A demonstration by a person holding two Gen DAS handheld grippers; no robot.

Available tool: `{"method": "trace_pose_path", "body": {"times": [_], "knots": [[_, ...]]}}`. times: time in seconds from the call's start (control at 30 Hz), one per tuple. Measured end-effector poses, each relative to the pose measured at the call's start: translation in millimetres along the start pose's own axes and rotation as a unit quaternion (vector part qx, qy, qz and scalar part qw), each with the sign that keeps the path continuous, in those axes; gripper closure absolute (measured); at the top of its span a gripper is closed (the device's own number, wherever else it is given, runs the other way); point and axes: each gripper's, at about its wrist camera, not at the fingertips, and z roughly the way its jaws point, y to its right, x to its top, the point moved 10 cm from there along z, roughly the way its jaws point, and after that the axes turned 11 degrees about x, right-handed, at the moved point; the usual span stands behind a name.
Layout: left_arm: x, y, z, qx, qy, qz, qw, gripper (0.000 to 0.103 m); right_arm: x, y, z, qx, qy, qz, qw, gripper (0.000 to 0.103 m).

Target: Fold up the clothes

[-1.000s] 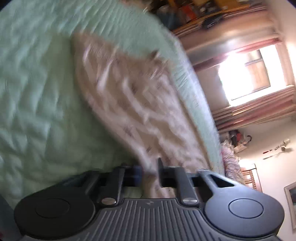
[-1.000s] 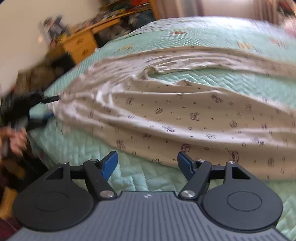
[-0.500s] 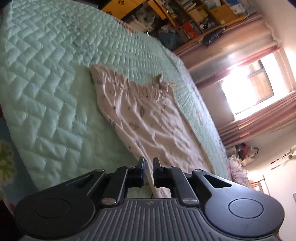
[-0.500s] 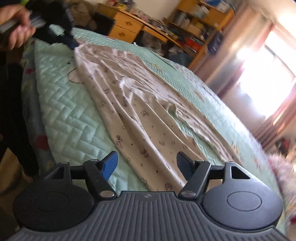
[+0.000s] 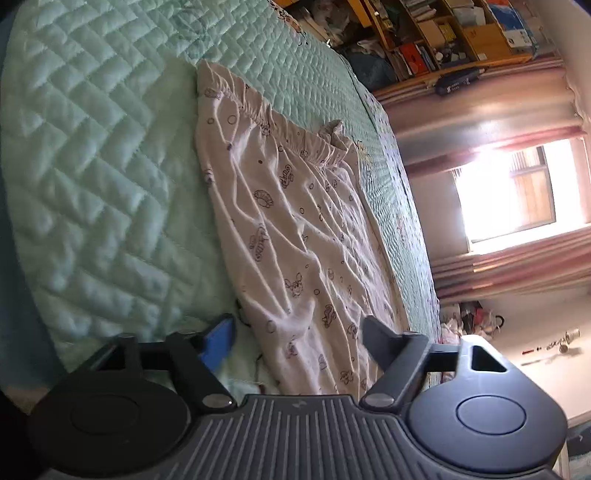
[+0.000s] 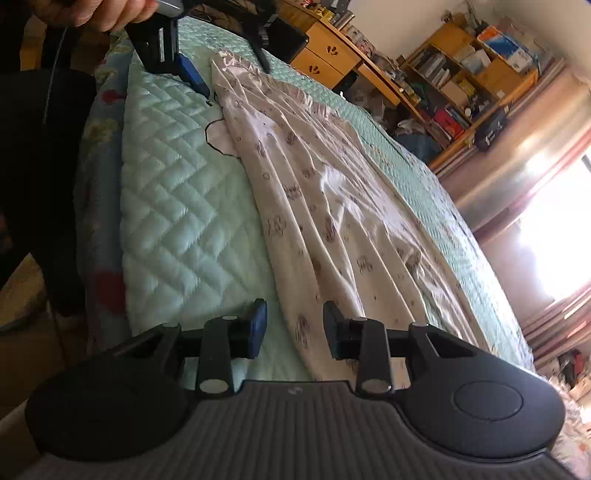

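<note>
On top of a green quilted bed cover (image 5: 92,177), a pair of white pants (image 5: 295,236) with little cartoon prints is lying stretched out long and flat. The cloth is full of wrinkles. In the left wrist view, the bunched stretchy waistband (image 5: 280,125) is showing at the far end of the pants, and the near end is lying just in front of the left gripper (image 5: 295,332).

The left gripper is sitting low over the near end of the pants with its two fingers spread wide apart. One blue pad (image 5: 218,339) is over the green cover just beside the cloth, and the other finger is over the cloth. Nothing is being held between them.

In the right wrist view, the pants (image 6: 332,206) are running away from the camera toward the far end of the bed. The right gripper (image 6: 293,328) is hovering at the near end, with the cloth edge lying between its two fingers. Its fingers are apart too, but not as wide, and they are not pinching anything. It is hard to tell if they are touching the cloth.

Far up in that same view, the left gripper (image 6: 225,51) is showing at the other end of the pants, and a hand (image 6: 92,13) is holding its handle.

A wooden shelf (image 6: 476,62) full of books and boxes is standing behind the bed, and a bright window (image 5: 506,192) with curtains is shining on one side.
</note>
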Motion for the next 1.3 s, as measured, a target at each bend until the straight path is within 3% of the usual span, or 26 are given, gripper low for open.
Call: {"method": "trace_pose_path", "body": {"times": [0.07,0.2,0.23,0.27,0.3,0.33,0.37,0.5,0.53,0.57,0.6,0.83,1.07,1.17,1.23,1.3], "knots": [[-1,10,5,0.002,0.008,0.002,1.0000,0.007,5,0,5,-0.008,0.004,-0.009,1.000,0.067],[-3,24,12,0.007,0.022,0.021,0.9995,0.002,9,-3,10,-0.023,0.011,-0.028,0.999,0.067],[-3,28,13,0.008,0.025,0.026,0.9993,0.011,9,-3,11,-0.027,0.013,-0.035,0.999,0.067],[-4,26,15,0.008,0.021,0.026,0.9994,0.029,9,-4,12,-0.033,0.015,-0.042,0.998,0.067],[-6,24,17,0.008,0.016,0.025,0.9995,0.042,9,-6,13,-0.038,0.017,-0.050,0.998,0.067],[-7,22,19,0.007,0.011,0.024,0.9996,0.062,10,-7,13,-0.042,0.019,-0.055,0.997,0.067],[-8,19,21,0.007,0.007,0.024,0.9997,0.071,10,-8,14,-0.046,0.021,-0.061,0.997,0.067],[-12,13,23,0.004,-0.003,0.024,0.9997,0.087,11,-6,13,-0.046,0.024,-0.056,0.997,0.071],[-12,12,20,0.004,-0.001,0.026,0.9996,0.090,11,-6,13,-0.044,0.023,-0.055,0.997,0.078],[-11,13,17,0.002,0.002,0.030,0.9995,0.090,12,-6,12,-0.039,0.022,-0.053,0.998,0.086],[-11,14,14,-0.001,0.005,0.034,0.9994,0.090,12,-7,12,-0.034,0.021,-0.048,0.998,0.102],[4,27,-13,-0.023,0.037,0.047,0.9979,0.090,34,2,-22,0.013,0.057,0.031,0.998,0.102],[-9,-1,-9,0.005,0.004,0.017,0.9998,0.080,18,-22,-9,0.058,0.031,0.015,0.998,0.102],[-15,-3,-14,0.003,0.005,0.024,0.9997,0.074,19,-21,-17,0.065,0.048,0.027,0.996,0.097],[-19,1,-20,0.002,0.009,0.037,0.9993,0.067,18,-15,-27,0.086,0.067,0.060,0.992,0.083],[-27,7,-27,-0.002,0.005,0.052,0.9986,0.066,15,-6,-38,0.096,0.080,0.100,0.987,0.080]]}}
